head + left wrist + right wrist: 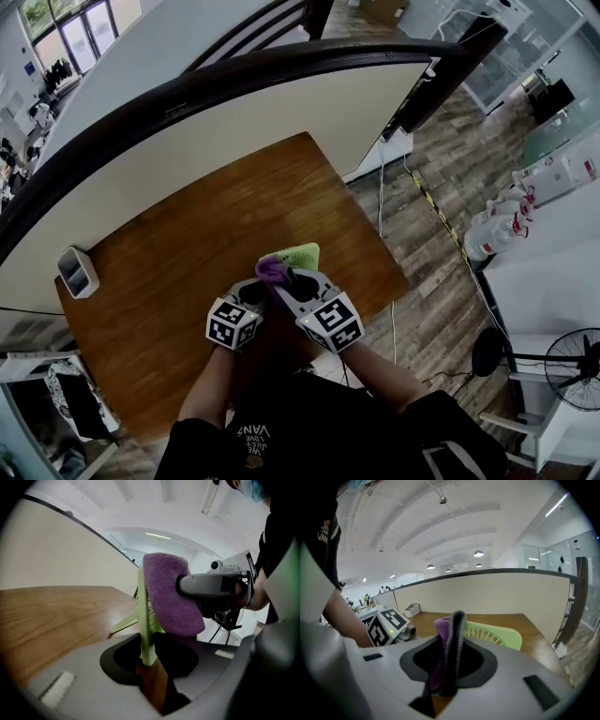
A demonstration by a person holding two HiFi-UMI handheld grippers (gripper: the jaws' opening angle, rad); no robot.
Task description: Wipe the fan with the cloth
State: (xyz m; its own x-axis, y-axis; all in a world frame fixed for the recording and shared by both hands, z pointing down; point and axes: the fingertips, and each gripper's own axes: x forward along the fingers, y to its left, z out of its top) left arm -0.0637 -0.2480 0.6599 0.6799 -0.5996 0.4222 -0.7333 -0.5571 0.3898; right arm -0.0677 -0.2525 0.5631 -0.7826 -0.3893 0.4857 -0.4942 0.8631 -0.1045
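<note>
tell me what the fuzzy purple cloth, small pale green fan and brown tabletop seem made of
Purple cloth: soft microfibre or terry, going by its fuzzy matt nap. Green fan: likely moulded plastic, smooth with thin grille ribs. Brown tabletop: wood or wood-look laminate, grain lines with a slight sheen.

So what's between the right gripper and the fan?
The purple cloth, pinched in the right gripper, against the green fan; left gripper view shows it.

cloth [171, 597]: fuzzy terry, matt | fan [497, 637]: smooth plastic | table [187, 272]: glossy wood
</note>
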